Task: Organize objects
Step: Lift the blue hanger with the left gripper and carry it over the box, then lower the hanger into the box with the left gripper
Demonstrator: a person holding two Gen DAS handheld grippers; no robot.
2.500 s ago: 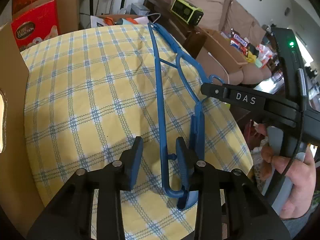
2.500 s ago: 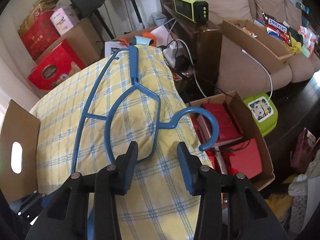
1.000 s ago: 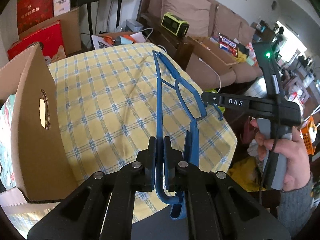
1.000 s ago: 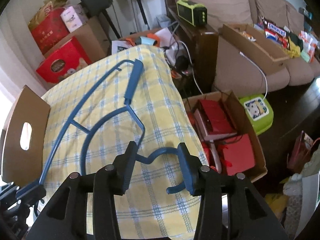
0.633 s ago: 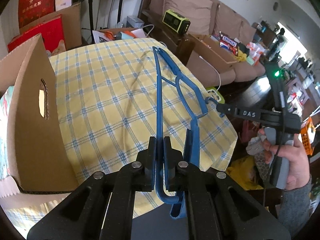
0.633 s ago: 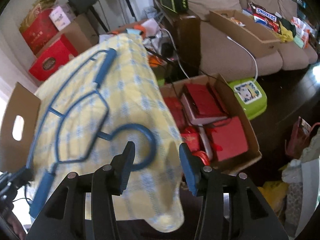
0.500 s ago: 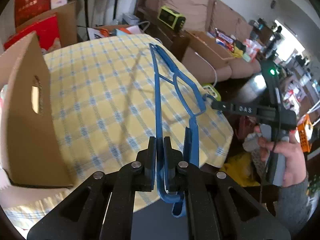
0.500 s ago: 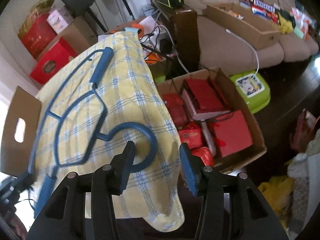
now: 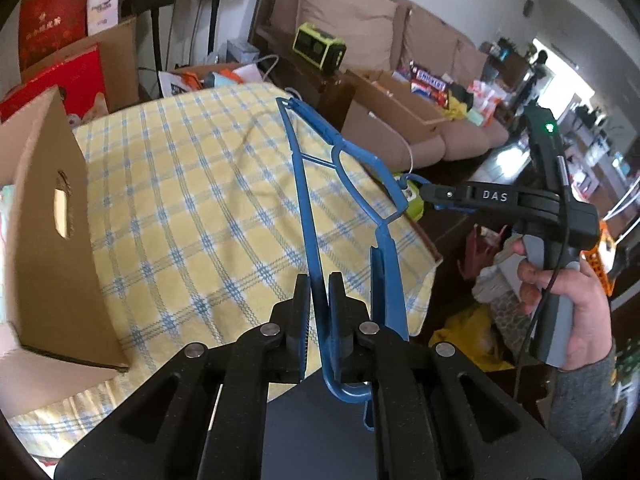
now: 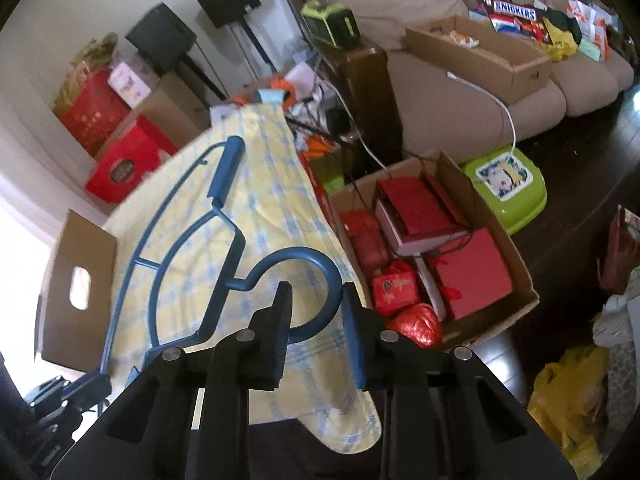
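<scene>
A blue plastic clothes hanger [image 9: 304, 192] is held above the yellow checked tablecloth [image 9: 192, 208]. My left gripper [image 9: 319, 292] is shut on the hanger's straight bottom bar near one end. In the right wrist view the hanger's hook [image 10: 308, 280] curves between the open fingers of my right gripper [image 10: 316, 300], with its right side close to the right finger; contact cannot be told. The right gripper also shows in the left wrist view [image 9: 428, 194], at the hook end beyond the table edge.
An open cardboard box [image 9: 48, 232] stands on the table at the left. On the floor to the right are a cardboard box of red gift boxes [image 10: 432, 248] and a green lidded tub [image 10: 504, 184]. A sofa [image 10: 460, 80] with boxes lies behind.
My left gripper closed on the hanger's bar and lifted it off the cloth. The right gripper moved so that the hook now sits between its open fingers.
</scene>
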